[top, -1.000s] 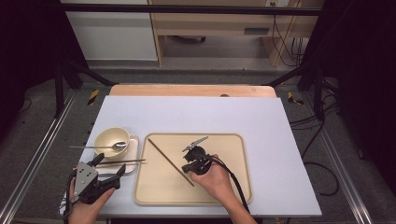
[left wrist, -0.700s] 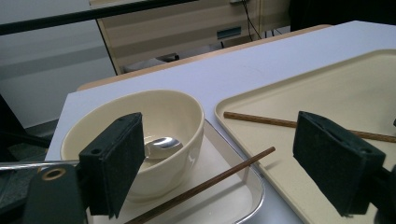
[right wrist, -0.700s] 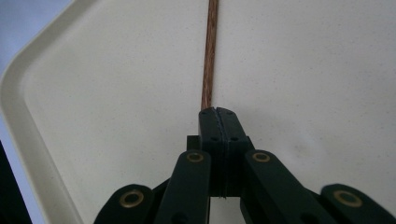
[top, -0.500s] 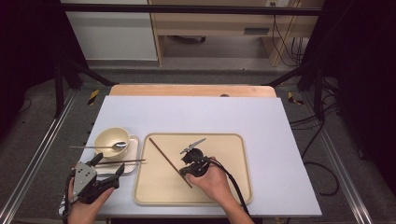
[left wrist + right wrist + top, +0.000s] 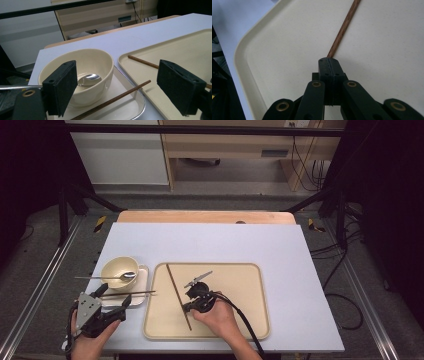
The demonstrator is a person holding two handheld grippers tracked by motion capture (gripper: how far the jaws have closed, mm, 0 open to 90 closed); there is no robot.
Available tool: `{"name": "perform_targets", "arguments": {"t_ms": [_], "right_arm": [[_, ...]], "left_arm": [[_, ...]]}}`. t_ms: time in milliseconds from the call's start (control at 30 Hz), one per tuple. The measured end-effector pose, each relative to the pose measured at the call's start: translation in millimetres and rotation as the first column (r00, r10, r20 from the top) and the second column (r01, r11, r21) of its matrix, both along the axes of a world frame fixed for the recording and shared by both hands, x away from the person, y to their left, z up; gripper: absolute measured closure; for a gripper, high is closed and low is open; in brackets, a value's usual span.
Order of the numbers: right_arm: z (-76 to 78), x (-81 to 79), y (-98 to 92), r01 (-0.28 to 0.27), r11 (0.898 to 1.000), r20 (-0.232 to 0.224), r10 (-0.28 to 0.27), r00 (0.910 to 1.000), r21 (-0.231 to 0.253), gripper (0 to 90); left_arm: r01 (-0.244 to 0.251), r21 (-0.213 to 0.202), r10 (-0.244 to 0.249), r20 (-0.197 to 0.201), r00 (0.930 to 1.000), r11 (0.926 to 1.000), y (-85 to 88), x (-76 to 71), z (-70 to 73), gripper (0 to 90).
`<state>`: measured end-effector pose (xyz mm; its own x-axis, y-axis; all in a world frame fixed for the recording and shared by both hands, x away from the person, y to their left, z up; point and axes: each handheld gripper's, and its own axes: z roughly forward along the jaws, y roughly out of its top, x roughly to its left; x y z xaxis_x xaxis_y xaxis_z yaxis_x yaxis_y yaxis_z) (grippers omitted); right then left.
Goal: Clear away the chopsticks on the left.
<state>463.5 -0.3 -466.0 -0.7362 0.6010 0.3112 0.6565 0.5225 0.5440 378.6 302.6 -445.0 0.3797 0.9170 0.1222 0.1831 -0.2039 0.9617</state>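
Nearest the person, at the front edge of the tabletop [image 5: 300, 250], the left gripper [image 5: 107, 307] sits near the front left corner with its jaws spread wide and nothing between them. In the left gripper view its flat black pads [image 5: 62, 86] look soft and a bit rough.

A little farther in, the right gripper [image 5: 187, 307] is over the front left part of the big tray [image 5: 250, 320]. Its jaws are squeezed tight on the near end of a chopstick [image 5: 177, 295]. In the right gripper view, the thin brown stick comes straight out from between the closed jaws and lies on the tray floor.

The step looks like picking up this chopstick. To do it well, the person should keep the squeeze firm and lift slowly, since a thin round stick held near one end can tip or slip. Lifting it level would help.

The big tray is cream, smooth and speckled, with round corners and a low rim. Just left of it sits a small white tray [image 5: 142, 292]. A second chopstick [image 5: 130, 294] lies across its front part, with its tip reaching toward the big tray.

Farther back on the small tray stands a round cream bowl [image 5: 117, 267]. A shiny metal spoon [image 5: 107, 277] rests in it, with its handle pointing to the table's left edge.
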Motion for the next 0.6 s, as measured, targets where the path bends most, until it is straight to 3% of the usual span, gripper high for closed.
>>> {"name": "perform_targets", "arguments": {"t_ms": [600], "right_arm": [[-2.9, 0.0, 33.1, -0.05, 0.998, -0.016, 0.051, 0.9986, 0.031, 90.0]], "left_arm": [[-0.004, 0.0, 0.004, 0.004, 1.0, 1.0, 0.9, 0.3, 0.4, 16.6]]}}
